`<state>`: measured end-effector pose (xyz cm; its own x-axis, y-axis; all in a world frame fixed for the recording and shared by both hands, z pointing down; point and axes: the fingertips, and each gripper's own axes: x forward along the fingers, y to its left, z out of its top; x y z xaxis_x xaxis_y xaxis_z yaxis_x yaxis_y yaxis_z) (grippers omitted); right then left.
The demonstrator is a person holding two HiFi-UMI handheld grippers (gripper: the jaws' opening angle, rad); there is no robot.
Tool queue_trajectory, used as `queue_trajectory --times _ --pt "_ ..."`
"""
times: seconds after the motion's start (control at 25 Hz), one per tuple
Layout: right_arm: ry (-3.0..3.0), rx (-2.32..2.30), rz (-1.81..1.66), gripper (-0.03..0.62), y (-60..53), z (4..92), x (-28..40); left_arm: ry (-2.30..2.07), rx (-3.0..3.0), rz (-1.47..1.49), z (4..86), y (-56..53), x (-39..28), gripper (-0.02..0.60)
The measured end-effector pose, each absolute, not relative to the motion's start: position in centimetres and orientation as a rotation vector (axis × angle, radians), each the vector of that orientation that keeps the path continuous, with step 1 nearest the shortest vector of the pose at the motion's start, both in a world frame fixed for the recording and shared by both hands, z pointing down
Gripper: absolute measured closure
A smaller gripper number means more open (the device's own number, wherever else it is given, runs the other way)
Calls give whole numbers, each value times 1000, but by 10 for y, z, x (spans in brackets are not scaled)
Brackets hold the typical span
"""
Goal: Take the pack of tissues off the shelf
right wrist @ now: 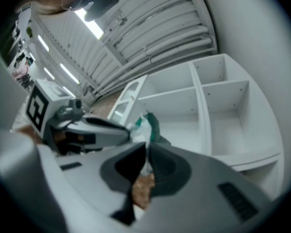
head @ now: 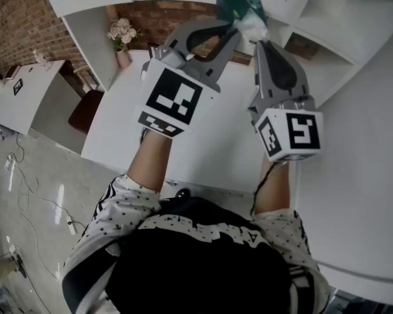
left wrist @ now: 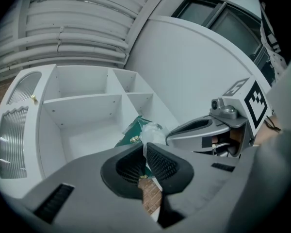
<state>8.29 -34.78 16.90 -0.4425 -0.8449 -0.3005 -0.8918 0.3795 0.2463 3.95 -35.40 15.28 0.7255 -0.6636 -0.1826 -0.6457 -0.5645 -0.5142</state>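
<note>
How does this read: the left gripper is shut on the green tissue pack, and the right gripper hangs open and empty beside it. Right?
Not quite. The right gripper is not open and empty: the right gripper view shows its jaws shut on the green tissue pack too. The left gripper is shut on it, as you say.

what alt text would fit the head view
Seen from above, the left hand-held gripper and right hand-held gripper both pinch a green tissue pack in front of a white shelf. Below them are a white table and the person's arms in dotted sleeves.
</note>
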Motion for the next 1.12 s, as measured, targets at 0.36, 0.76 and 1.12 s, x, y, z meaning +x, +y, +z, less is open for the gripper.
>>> queue_trajectory --times 0.36,0.76,1.12 --pt "2505 -1585 510 551 -338 220 86 978 -2404 -56 202 -345 42 531" --pt "2524 -1625 451 551 -331 216 85 966 -2467 -58 200 -340 41 531" --pt "2540 -1652 410 553 -331 220 86 958 -2521 -56 204 -342 42 532"
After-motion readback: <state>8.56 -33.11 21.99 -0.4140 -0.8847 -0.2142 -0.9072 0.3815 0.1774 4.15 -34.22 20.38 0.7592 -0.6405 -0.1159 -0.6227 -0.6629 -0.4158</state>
